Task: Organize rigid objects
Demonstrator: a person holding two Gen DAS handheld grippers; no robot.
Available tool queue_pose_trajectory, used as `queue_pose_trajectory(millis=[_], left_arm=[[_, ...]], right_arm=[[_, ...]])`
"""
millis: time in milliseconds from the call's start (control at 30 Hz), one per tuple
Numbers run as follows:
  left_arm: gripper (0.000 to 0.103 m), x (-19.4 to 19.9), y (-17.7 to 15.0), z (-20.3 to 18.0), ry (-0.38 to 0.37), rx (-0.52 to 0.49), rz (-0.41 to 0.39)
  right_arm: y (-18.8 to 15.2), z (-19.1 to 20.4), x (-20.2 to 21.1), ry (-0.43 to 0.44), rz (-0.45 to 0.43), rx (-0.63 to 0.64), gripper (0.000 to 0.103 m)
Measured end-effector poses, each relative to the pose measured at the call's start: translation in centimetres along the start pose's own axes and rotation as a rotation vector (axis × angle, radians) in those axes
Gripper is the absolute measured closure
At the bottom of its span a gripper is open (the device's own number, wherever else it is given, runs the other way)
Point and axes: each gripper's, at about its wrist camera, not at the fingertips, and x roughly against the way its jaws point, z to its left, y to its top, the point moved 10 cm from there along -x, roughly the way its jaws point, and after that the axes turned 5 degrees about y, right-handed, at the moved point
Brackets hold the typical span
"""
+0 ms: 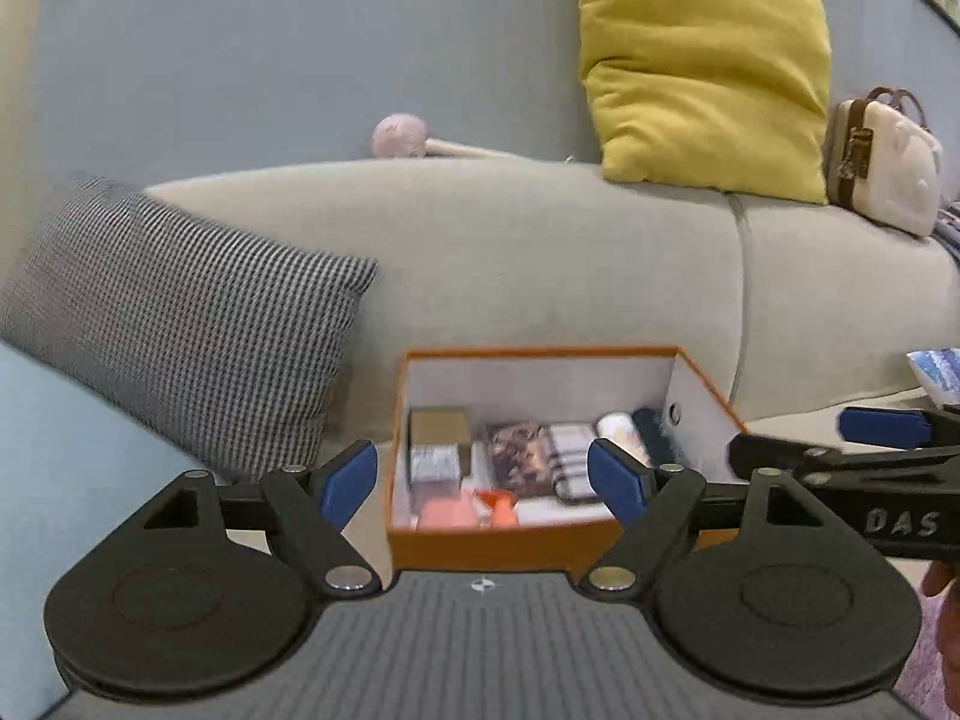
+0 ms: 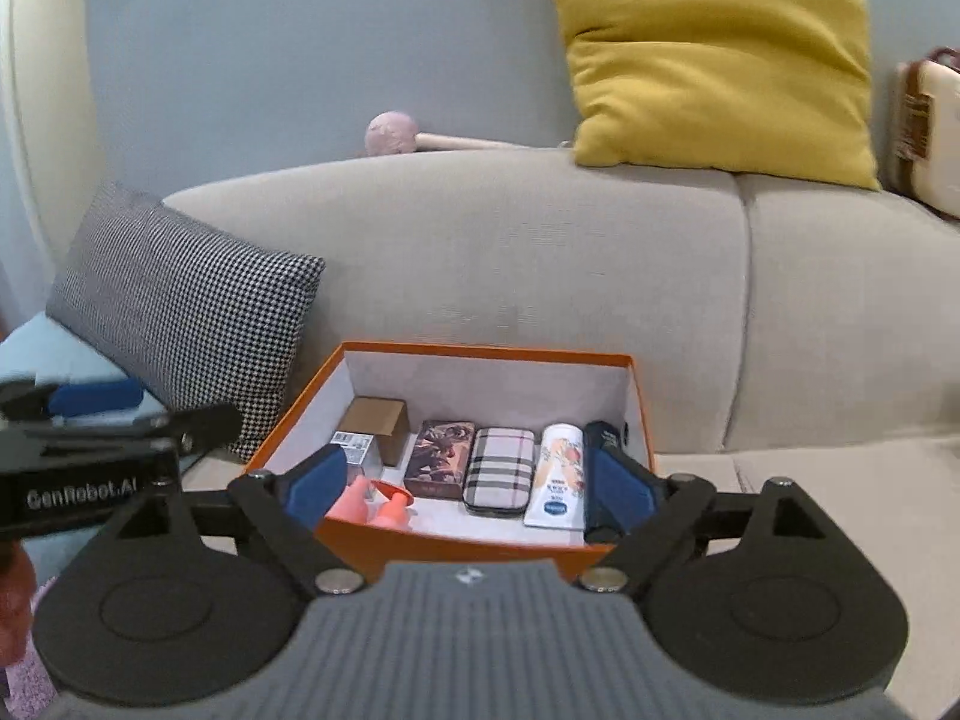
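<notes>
An orange box [image 1: 498, 543] [image 2: 480, 546] with a white inside sits on the sofa seat. It holds a brown carton [image 2: 378, 420], a patterned dark box [image 2: 441, 459], a plaid case [image 2: 501, 471], a white tube [image 2: 558, 474], a dark item [image 2: 603, 438] and orange-pink pieces [image 2: 384, 501]. My left gripper [image 1: 483, 480] is open and empty in front of the box. My right gripper [image 2: 468, 480] is open and empty over the box's near edge. The right gripper also shows at the right of the left wrist view [image 1: 876, 438].
A grey sofa back [image 2: 510, 240] rises behind the box. A houndstooth cushion [image 2: 180, 312] leans at the left, a yellow cushion [image 2: 714, 54] and a cream case [image 1: 882, 162] sit on top at the right. A pink-headed stick [image 2: 396, 135] lies on the sofa back.
</notes>
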Motion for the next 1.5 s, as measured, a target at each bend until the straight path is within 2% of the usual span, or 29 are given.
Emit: queue_pose_trajectory(millis=[100,233,367,500,1500], left_arm=[[0.009,0.7,-1.4,0.5,0.025,0.013,0.015],[0.009,0.9,-3.1,-0.1,0.009,0.016,0.068],[0.01,1.5,-4.0,-0.3,0.017,-0.002,0.071],[0.01,1.5,-4.2,-0.4,0.012,0.0,0.077],[0.01,1.3,-4.5,0.1,0.013,-0.003,0.087]], right_arm=[[-1.3,-0.1,0.8,-0.015,-0.007,-0.014,0.012],[-3.0,0.2,1.4,-0.01,0.011,-0.028,0.012],[-3.9,0.3,2.2,-0.022,0.004,-0.047,0.01],[-4.4,0.1,2.4,-0.022,0.008,-0.055,0.007],[-5.0,0.4,2.0,-0.025,0.021,-0.036,0.007]])
